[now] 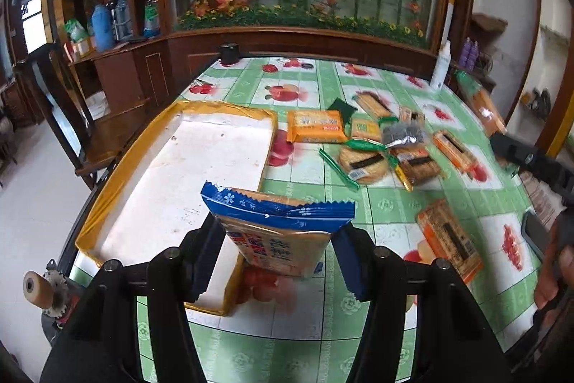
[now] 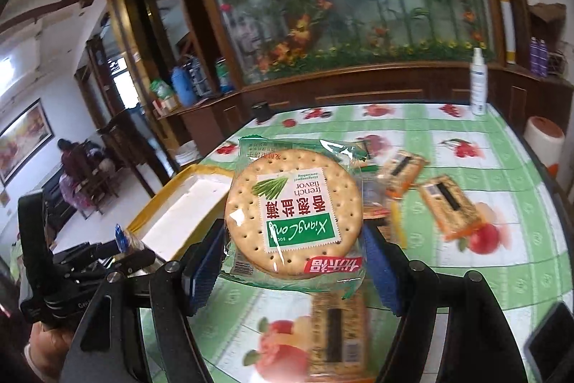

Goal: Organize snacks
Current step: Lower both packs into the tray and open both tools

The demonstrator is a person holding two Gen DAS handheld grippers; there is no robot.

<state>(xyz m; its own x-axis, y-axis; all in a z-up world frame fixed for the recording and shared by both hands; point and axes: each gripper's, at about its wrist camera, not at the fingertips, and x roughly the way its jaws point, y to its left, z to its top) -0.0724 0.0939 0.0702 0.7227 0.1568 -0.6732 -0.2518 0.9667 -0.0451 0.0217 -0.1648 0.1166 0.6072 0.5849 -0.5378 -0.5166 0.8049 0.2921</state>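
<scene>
l gripper (image 1: 276, 261) clamping blue-edged cracker pack (image 1: 276, 225) over tray (image 1: 107, 203) for drop-in. r gripper (image 2: 294, 261) gripping round cracker pack (image 2: 292, 207), lifting it clear of the snack pile.

On your tabletop (image 1: 323, 85) the tray (image 1: 172, 167) lies left, the loose snack packets (image 1: 387, 146) right of it, the spray bottle (image 1: 441, 67) behind them.

My left tongs carry a blue-and-orange snack packet (image 1: 278, 225), tilted, above the near corner of the white yellow-rimmed tray (image 1: 107, 189); my right carry a round cracker pack (image 2: 292, 209); remaining snack packets (image 1: 391, 139) scattered beside the tray.
</scene>
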